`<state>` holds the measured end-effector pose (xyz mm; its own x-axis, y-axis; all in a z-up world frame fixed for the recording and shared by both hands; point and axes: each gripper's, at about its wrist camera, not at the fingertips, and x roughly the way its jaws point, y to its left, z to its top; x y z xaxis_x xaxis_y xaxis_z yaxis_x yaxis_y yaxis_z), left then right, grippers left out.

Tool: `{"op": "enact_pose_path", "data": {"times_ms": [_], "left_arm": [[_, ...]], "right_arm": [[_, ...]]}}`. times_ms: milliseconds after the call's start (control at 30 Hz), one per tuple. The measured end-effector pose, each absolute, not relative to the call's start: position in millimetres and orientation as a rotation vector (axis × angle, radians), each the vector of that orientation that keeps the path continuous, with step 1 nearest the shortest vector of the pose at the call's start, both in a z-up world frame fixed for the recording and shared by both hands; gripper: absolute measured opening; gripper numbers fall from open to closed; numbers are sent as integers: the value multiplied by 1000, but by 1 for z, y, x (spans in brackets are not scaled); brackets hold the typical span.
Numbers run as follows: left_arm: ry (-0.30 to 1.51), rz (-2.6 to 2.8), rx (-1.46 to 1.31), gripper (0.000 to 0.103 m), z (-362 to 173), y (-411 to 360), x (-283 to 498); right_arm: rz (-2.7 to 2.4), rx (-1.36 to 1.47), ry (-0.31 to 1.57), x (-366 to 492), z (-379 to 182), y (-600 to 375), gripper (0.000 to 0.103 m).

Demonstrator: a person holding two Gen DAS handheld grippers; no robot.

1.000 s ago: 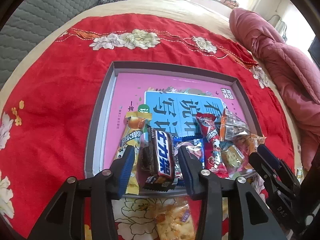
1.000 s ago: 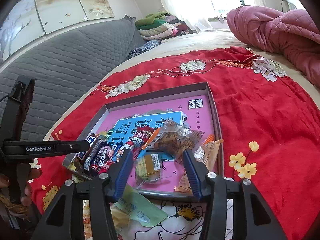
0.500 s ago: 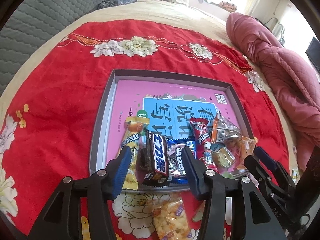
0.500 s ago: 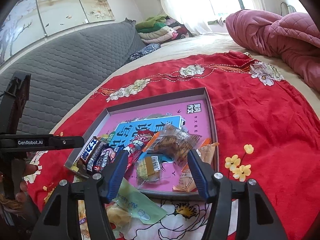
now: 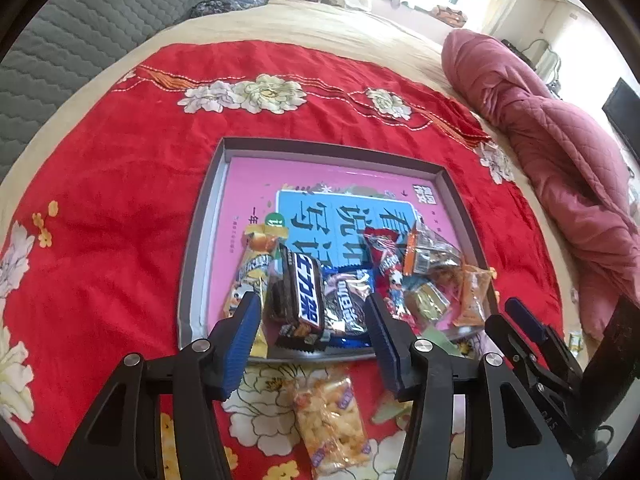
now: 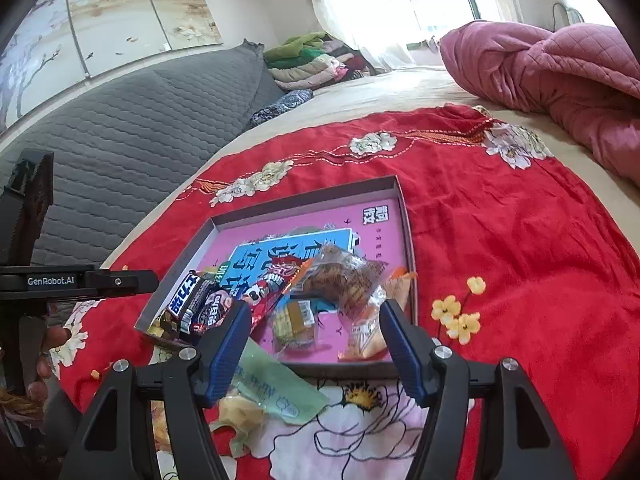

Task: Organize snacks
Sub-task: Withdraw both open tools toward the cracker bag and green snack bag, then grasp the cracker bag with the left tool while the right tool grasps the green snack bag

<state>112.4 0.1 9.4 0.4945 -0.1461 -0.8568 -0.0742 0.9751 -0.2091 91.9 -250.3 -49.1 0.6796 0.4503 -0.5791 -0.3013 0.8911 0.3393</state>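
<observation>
The left gripper (image 5: 312, 332) is spread wide and empty; a clear rice-cracker packet (image 5: 332, 420) lies beneath it at 6 o'clock. Just ahead, at 12 o'clock, a dark chocolate bar (image 5: 304, 296) rests among snacks piled inside the pink-lined tray (image 5: 200, 240). The right gripper (image 6: 316, 340) is likewise spread, a green packet (image 6: 276, 388) below it.

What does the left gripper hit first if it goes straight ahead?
Likely the dark chocolate bar, lying at the near edge of the gray tray, centered between the open left gripper tongs. Depth is unclear in the fisheye view.
</observation>
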Motion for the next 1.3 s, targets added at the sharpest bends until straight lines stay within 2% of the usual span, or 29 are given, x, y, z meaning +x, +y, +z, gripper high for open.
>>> {"op": "enact_pose_path", "data": {"times_ms": [100, 233, 833, 1300], "left_arm": [[1061, -59, -232, 60, 10, -1, 107], [1081, -77, -222, 60, 5, -3, 97], [1289, -141, -274, 66, -56, -17, 60], [1291, -125, -253, 68, -78, -25, 66]], "right_arm": [[430, 230, 722, 86, -48, -250, 66], [445, 251, 765, 81, -52, -248, 72], [522, 297, 980, 68, -84, -222, 72], [530, 334, 1038, 81, -100, -213, 73]]}}
